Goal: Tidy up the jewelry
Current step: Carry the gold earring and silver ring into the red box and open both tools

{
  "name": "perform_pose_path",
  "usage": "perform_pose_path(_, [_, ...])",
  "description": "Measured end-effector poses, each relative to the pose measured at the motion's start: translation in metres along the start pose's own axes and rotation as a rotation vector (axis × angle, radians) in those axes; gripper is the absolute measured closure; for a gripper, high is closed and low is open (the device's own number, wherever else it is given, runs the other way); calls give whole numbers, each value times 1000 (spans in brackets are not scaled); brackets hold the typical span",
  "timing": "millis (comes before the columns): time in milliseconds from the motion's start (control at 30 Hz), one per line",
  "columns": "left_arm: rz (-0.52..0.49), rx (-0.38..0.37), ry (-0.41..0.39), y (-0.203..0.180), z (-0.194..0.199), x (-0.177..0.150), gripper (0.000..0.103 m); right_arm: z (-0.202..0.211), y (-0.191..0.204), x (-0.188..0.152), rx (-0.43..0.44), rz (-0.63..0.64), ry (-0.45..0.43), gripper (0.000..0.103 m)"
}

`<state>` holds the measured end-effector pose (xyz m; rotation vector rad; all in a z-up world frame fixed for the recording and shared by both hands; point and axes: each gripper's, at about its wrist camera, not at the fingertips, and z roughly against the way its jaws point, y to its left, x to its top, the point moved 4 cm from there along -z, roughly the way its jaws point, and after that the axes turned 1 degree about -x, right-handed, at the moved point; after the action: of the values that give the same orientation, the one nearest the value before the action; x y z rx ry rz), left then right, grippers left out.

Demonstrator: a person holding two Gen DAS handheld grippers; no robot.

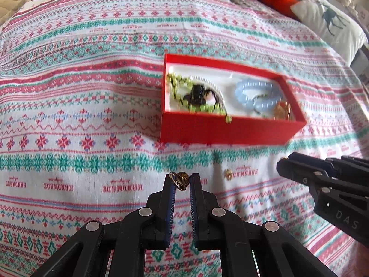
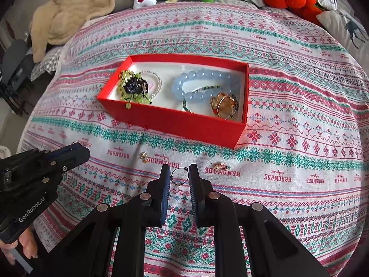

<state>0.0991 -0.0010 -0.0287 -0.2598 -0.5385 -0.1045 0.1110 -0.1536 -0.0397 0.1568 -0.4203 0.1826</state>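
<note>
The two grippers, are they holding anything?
Left gripper pinches a small gold piece at its fingertips. Right gripper holds a thin wire ring by its sides.

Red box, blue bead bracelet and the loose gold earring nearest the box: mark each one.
red box [image 2: 184, 124], right wrist view, on its near outer wall.
blue bead bracelet [image 2: 203, 73], right wrist view, on its far beads.
gold earring [image 2: 144, 157], right wrist view, on its middle.

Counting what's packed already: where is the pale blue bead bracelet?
In both wrist views the pale blue bead bracelet lies inside the red box, in its right half, beside the gold ring.
</note>
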Motion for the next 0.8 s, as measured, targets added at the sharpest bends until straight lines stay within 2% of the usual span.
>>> perform_pose_path(367, [20,-92,-77,-19,-3,54,96,21,-5,42,49,-53,-75,86])
perform_pose_path(533, [37,-122,-66,-30,-19,71,96,17,-17,59,64,-101,-80,86])
perform_pose_path(800, [80,-110,-30,-39,-52,83,96,-1,-42,74,79,-200,-53,85])
